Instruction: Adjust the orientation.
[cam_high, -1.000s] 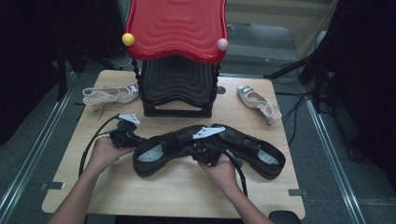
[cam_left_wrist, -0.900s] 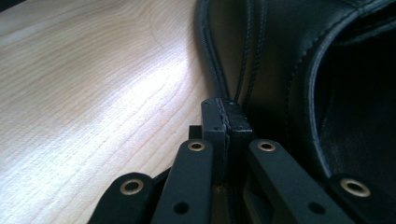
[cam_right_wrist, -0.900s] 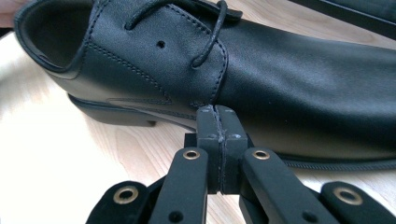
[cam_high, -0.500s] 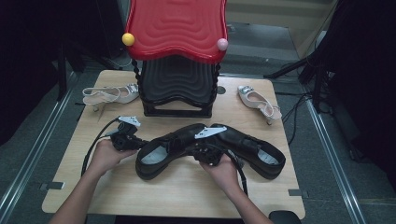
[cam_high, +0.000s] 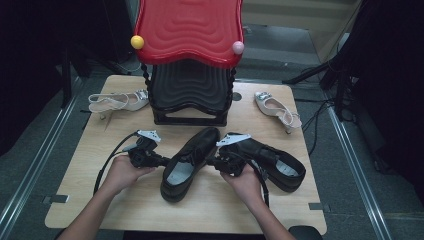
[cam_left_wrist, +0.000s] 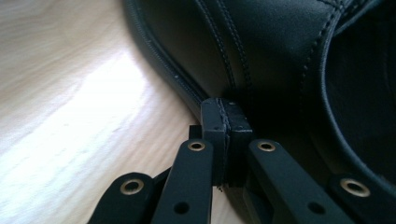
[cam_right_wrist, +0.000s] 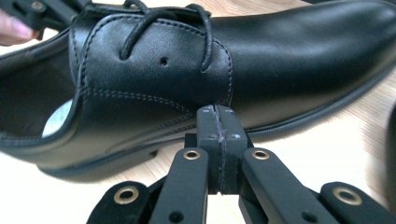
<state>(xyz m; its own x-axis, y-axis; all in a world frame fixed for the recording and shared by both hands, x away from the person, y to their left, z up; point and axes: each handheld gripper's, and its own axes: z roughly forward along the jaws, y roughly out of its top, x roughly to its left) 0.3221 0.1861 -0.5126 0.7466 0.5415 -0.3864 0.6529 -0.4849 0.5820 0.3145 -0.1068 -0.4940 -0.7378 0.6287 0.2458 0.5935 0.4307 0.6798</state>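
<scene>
Two grippers, jaws pressed together and empty: left gripper (cam_high: 159, 161) against one flank of the black lace-up shoe (cam_high: 190, 157), right gripper (cam_high: 214, 162) against the other | shoe lies angled mid-table (cam_high: 90, 150), beside its mate (cam_high: 272, 162) | step: nudging it straight | next: push evenly, squaring the pair.
</scene>
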